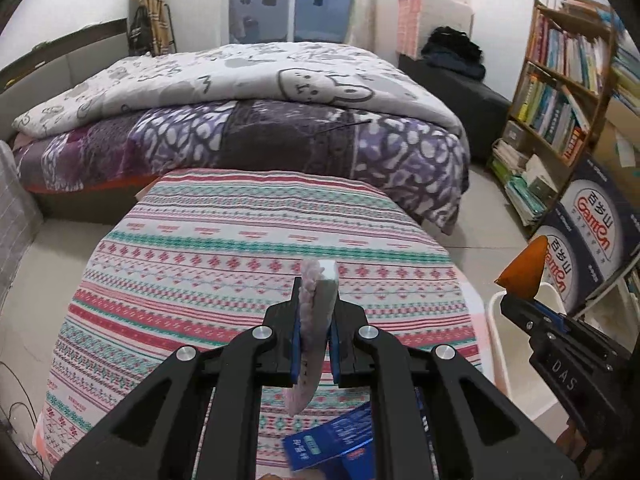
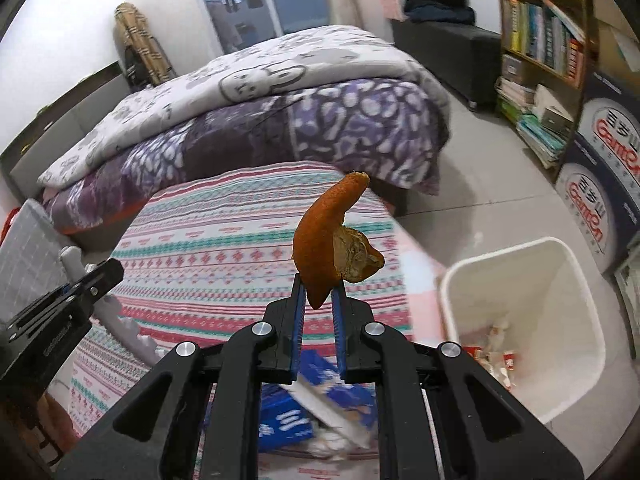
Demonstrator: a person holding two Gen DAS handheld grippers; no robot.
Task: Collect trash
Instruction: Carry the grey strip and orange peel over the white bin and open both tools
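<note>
Left claw (image 1: 316, 320): clamps a pale flat scrap (image 1: 314, 320), lower end blurred.
Right claw (image 2: 319, 300): pinches orange peel (image 2: 324, 236).
Bin (image 2: 576, 276): contents indistinct.

A table (image 2: 240, 240) under a cloth stands in front of the bed (image 2: 280, 120), with a bin (image 2: 524, 320) on the floor just to its right and some scraps (image 2: 496, 352) lying in the bottom of it. Behind the bin, along the right wall, boxes (image 2: 600, 184) are stacked beside a bookshelf (image 2: 540, 40), and a low bench (image 2: 452, 52) with clothes piled on it sits past the bed's far right corner. On the table's near edge, beneath the grippers, lies what seems to be a carton (image 2: 312, 400), partly hidden, while the peel (image 2: 328, 248) hangs above the table's right side, left of the bin
</note>
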